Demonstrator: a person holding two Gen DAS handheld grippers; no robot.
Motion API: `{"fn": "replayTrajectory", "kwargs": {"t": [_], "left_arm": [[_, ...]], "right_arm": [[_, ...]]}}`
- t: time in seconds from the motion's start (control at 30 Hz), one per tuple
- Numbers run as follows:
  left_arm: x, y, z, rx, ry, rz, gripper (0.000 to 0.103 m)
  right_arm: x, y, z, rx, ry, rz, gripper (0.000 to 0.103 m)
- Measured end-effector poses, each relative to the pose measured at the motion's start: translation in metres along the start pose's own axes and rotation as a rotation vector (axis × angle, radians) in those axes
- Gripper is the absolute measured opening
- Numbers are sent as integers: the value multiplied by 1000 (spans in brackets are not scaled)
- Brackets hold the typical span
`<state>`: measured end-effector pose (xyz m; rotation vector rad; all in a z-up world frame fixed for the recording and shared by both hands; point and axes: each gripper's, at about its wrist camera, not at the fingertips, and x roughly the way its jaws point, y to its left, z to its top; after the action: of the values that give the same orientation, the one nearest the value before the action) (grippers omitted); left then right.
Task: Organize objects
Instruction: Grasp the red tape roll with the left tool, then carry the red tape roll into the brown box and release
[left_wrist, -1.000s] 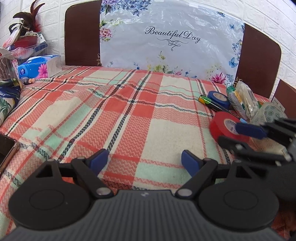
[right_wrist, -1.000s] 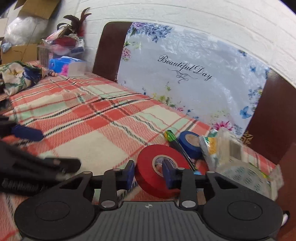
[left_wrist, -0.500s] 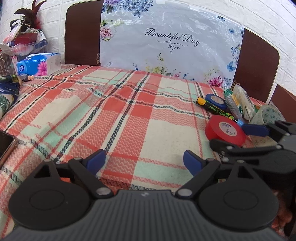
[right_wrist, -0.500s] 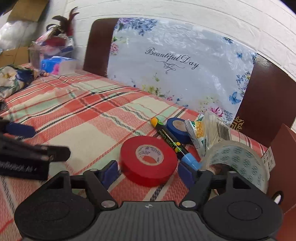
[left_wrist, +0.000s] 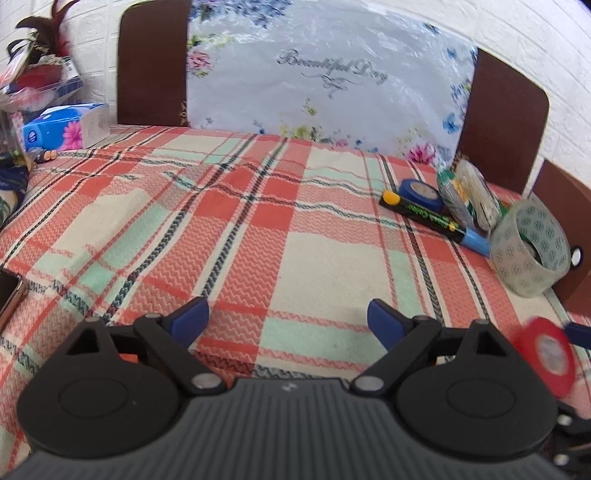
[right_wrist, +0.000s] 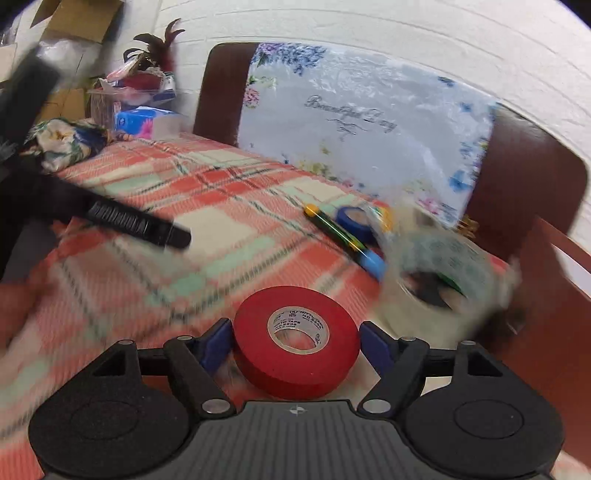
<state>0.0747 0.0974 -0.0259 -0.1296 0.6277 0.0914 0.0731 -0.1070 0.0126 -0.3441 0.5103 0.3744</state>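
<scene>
Two blue pads of the right gripper (right_wrist: 296, 345) flank the red tape roll (right_wrist: 296, 341) lying flat near the right table edge, seemingly gripping its sides, so a loose hold could drop it while the left gripper (left_wrist: 287, 319) gapes empty

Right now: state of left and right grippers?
Left gripper: open, nothing between the fingers.
Right gripper: closed across the red tape roll, which stays sharp while the background blurs.
</scene>
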Motion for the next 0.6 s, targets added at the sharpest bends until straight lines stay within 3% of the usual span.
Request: {"fn": "replayTrajectory", "kwargs": {"t": [0.07, 0.13, 0.2, 0.3, 0.4, 0.53, 0.6], "left_arm": [[-4, -17, 4, 23, 36, -69, 91], [-14, -45, 8, 35, 61, -220, 88], [-27, -85, 12, 103, 64, -330, 88], [-36, -142, 12, 237, 121, -458, 84], [-32, -174, 7, 310, 213, -512, 73], [-16, -178, -4, 300, 315, -461, 64], [-17, -175, -9, 292, 303, -464, 64]], "right_arm": [[-25, -8, -21, 18, 14, -66, 73], [-45, -23, -37, 54, 35, -140, 73], [-62, -34, -47, 96, 40, -193, 85], [-76, -41, -56, 137, 40, -180, 85], [-75, -44, -60, 156, 54, -173, 84], [-71, -48, -62, 176, 51, -147, 79], [-67, -52, -62, 197, 50, -122, 77]]}}
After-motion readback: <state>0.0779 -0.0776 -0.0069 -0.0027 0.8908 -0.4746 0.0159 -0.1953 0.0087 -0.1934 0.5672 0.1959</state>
